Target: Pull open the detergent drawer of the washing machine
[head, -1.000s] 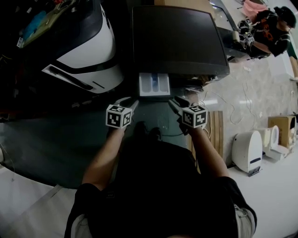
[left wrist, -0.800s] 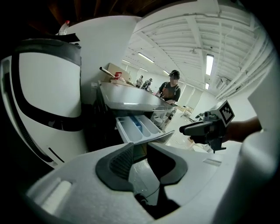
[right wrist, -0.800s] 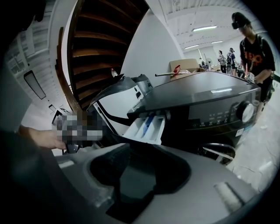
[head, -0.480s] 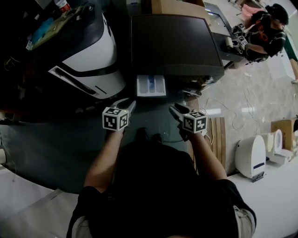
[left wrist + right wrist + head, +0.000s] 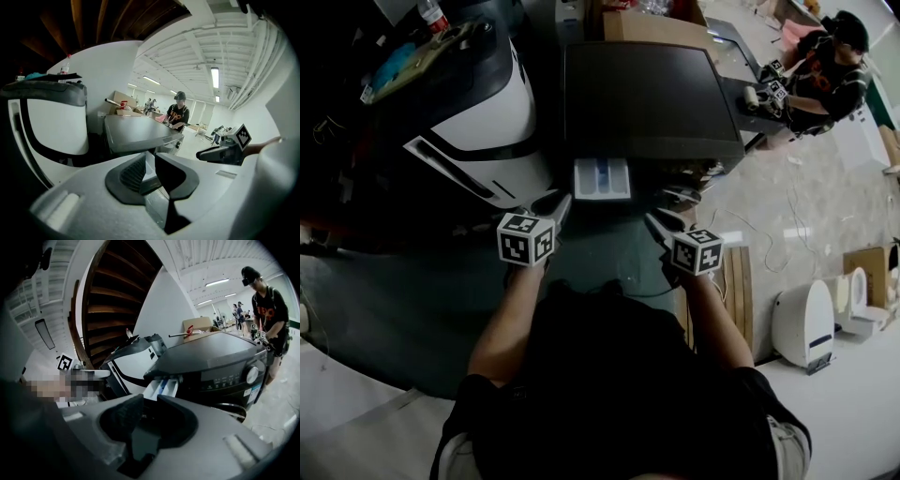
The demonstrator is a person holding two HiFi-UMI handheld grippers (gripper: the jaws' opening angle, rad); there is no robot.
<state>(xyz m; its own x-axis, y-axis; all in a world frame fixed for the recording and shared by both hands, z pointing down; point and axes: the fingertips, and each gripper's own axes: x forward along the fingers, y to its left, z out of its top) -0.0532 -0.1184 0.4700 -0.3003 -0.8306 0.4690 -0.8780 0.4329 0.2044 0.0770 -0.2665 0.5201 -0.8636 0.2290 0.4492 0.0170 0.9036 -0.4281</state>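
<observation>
The dark washing machine [image 5: 647, 94] stands ahead of me, and its pale detergent drawer [image 5: 602, 178] sticks out of the front at the upper left. My left gripper [image 5: 558, 202] hovers just off the drawer's left front corner. Its jaws are closing with nothing between them, and a narrow gap still shows [image 5: 149, 171]. Off to the drawer's right is my right gripper [image 5: 661, 217], also closing on nothing [image 5: 149, 416]. In the right gripper view the drawer [image 5: 161, 386] shows its blue insert beyond the jaws. Neither gripper touches the drawer.
A big white and black appliance [image 5: 478, 112] stands left of the washer. At the back right a person [image 5: 830, 56] works at a bench. A wooden board [image 5: 736, 272], a white device [image 5: 802, 323], a cardboard box [image 5: 872, 267] and cables lie on the floor to the right.
Both grippers have lifted and drawn a little back from the drawer, spreading slightly apart. Their jaws look narrower. The drawer stays pulled out.
</observation>
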